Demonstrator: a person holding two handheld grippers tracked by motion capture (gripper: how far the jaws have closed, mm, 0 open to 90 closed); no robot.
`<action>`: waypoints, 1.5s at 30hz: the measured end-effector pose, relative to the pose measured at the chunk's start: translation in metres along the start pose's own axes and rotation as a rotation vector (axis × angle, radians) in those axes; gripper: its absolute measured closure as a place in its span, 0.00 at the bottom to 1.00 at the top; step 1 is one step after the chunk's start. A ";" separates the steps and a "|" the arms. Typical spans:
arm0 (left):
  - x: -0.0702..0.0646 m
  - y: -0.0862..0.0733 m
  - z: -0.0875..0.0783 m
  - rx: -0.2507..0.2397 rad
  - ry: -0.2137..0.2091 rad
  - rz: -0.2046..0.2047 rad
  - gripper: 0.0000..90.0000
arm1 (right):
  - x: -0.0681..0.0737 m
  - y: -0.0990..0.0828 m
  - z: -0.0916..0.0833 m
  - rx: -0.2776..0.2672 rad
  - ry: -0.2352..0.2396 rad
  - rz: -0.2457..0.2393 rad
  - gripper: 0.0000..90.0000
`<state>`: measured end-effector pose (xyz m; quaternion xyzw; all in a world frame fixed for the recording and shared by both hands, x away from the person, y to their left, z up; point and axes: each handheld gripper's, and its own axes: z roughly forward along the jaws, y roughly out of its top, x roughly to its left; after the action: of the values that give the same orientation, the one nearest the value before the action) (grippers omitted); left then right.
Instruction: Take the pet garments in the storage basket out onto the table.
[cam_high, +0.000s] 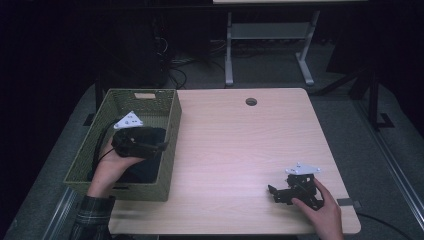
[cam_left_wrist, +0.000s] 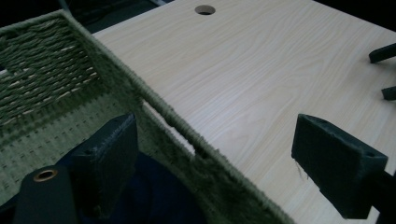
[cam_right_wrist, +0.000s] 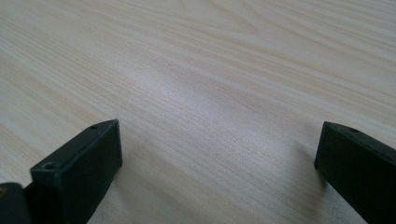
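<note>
Left gripper (cam_high: 159, 146) straddles the basket (cam_high: 172, 125) wall, fingers spread; dark, probably soft cloth (cam_left_wrist: 159, 196) inside. Right gripper (cam_high: 274, 192) open, empty.

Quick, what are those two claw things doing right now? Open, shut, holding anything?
Left gripper: jaws wide open, holding nothing, straddling the wall of the green basket.
Right gripper: jaws wide open, holding nothing, low over the bare table.

A green woven basket (cam_high: 170, 125) sits at the left of a light wooden table (cam_high: 240, 150), with a dark cloth (cam_left_wrist: 159, 196) inside. A round hole (cam_high: 251, 102) pierces the table's upper edge.
</note>
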<state>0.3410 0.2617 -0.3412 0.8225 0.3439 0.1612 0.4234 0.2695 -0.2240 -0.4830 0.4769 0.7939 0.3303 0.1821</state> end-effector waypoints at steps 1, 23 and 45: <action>0.002 -0.001 -0.001 0.006 0.001 0.005 0.16 | 0.000 0.000 0.000 0.000 0.000 0.000 0.00; 0.042 -0.027 -0.025 0.050 0.105 -0.045 0.16 | 0.000 0.000 0.000 -0.001 0.000 0.001 0.00; 0.070 -0.049 -0.029 0.211 0.206 -0.091 0.27 | 0.000 0.000 0.000 -0.001 0.000 0.003 0.00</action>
<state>0.3538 0.3478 -0.3654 0.8251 0.4374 0.1886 0.3039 0.2695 -0.2238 -0.4829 0.4781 0.7931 0.3307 0.1820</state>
